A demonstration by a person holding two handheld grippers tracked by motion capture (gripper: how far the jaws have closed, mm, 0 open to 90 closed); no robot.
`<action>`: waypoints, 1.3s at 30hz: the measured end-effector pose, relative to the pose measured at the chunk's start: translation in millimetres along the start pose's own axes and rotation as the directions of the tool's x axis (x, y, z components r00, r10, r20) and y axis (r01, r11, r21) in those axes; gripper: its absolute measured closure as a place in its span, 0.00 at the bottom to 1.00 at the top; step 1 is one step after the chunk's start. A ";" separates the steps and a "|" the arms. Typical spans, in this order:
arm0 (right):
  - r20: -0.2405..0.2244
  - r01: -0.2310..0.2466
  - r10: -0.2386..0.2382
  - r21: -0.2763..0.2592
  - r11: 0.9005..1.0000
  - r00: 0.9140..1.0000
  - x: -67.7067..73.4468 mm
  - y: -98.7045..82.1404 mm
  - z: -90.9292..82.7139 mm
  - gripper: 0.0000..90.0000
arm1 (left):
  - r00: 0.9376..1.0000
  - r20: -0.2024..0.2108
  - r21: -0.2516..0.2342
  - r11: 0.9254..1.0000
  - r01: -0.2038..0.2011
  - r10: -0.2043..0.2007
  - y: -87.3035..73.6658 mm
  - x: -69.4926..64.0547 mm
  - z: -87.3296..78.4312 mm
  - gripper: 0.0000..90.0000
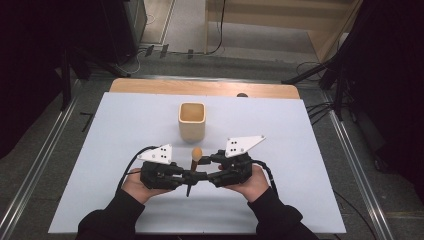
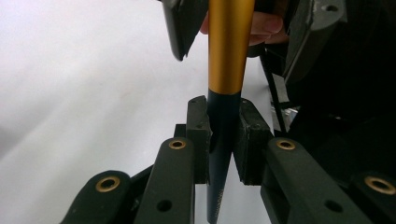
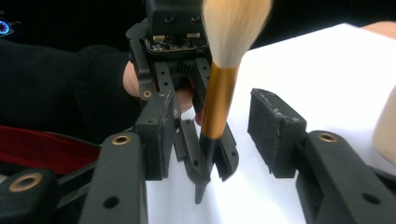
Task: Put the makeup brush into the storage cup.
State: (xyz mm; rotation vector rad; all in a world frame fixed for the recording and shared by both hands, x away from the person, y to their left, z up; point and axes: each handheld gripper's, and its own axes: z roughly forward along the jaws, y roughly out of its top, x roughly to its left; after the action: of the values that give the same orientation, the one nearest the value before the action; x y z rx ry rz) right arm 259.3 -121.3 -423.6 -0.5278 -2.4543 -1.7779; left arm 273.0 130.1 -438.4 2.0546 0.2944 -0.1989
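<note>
A makeup brush (image 1: 194, 165) with a gold ferrule, dark tapered handle and pale bristles stands nearly upright above the white mat. My left gripper (image 1: 186, 176) is shut on the dark handle (image 2: 223, 140), both pads pressing it just below the gold ferrule (image 2: 229, 51). My right gripper (image 1: 204, 170) faces it from the other side. Its jaws stand open, one on each side of the brush (image 3: 218, 98), and neither pad (image 3: 274, 133) touches it. The bristles (image 3: 233, 28) point up.
A cream square cup (image 1: 192, 121), open at the top, stands on the white mat (image 1: 300, 150) just beyond the brush; its side shows at the edge of the right gripper view (image 3: 386, 126). The wooden table edge (image 1: 150, 87) lies behind.
</note>
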 end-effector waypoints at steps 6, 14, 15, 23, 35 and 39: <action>0.023 0.015 -0.015 -0.012 1.000 1.000 -2.1 -2.3 -4.3 0.48 | 1.000 -0.015 -0.026 1.000 0.006 -0.007 -2.9 6.0 -5.5 0.88; 0.080 0.055 -0.054 -0.015 0.998 0.995 -4.9 -9.9 -11.1 0.37 | 0.999 -0.046 -0.062 0.998 0.015 -0.018 -4.6 14.0 -17.1 0.88; 0.080 0.055 -0.054 -0.015 0.998 0.995 -4.9 -9.9 -11.1 0.37 | 0.999 -0.046 -0.062 0.998 0.015 -0.018 -4.6 14.0 -17.1 0.88; 0.188 0.099 -0.097 -0.004 0.995 0.977 -6.8 -19.3 -19.7 0.27 | 0.997 -0.075 -0.077 0.997 0.014 -0.020 -5.1 15.4 -29.2 0.88; 0.228 0.097 -0.092 -0.008 0.995 0.969 -7.9 -30.2 -30.5 0.24 | 0.993 -0.113 -0.091 0.996 0.010 -0.021 -3.6 15.5 -45.3 0.88; 0.237 0.088 -0.081 -0.017 0.996 0.968 -9.1 -33.5 -36.2 0.24 | 0.992 -0.125 -0.099 0.995 0.014 -0.026 -4.2 16.2 -49.7 0.88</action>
State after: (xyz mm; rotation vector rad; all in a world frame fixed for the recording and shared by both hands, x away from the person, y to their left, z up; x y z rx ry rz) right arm 252.1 -166.3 -444.4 -0.6844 -2.6475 -1.8835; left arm 288.1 177.7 -422.4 1.9714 0.3957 -0.0651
